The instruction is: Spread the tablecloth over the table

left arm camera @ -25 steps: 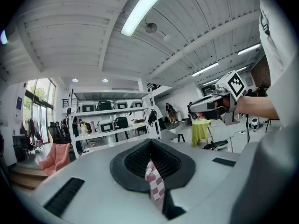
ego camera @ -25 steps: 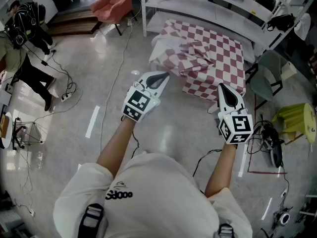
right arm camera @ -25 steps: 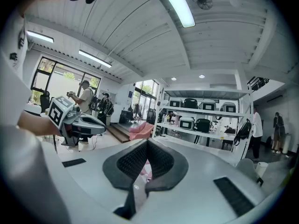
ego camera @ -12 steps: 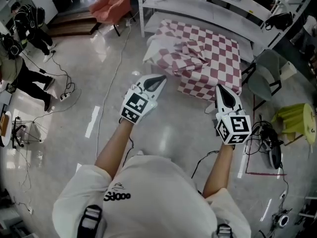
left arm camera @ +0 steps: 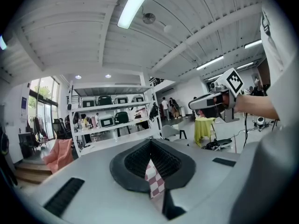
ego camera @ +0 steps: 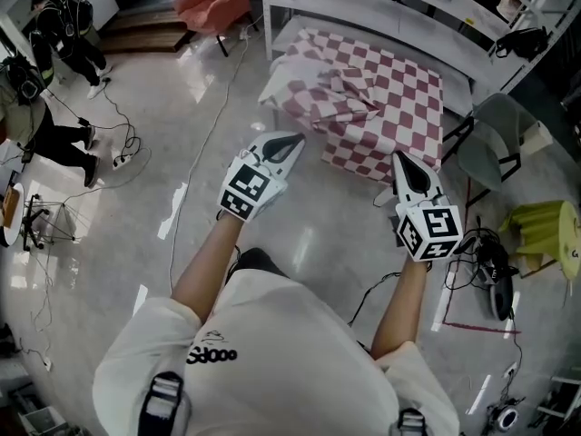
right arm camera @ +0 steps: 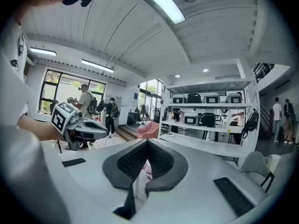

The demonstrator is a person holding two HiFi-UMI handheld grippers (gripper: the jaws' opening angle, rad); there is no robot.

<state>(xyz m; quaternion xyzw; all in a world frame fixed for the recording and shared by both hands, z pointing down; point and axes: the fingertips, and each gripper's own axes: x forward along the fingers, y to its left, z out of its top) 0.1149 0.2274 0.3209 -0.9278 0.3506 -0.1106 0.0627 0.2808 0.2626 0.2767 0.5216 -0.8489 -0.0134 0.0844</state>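
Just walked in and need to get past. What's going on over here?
A person stands holding a tool in each hand. The left tool and right tool are each shut on the near edge of a red-checked tablecloth. The cloth lies rumpled, partly folded over itself, beside the white shelving, not yet spread flat.

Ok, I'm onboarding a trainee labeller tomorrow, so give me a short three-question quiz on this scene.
1. True or false: the left claw is open and empty.
2. The tablecloth is: A plain blue, B red-and-white checked, C green striped?
3. Complete: the tablecloth's top surface lies ____ (smooth or rumpled).
Key: 1 false, it is shut on the tablecloth; 2 B; 3 rumpled.
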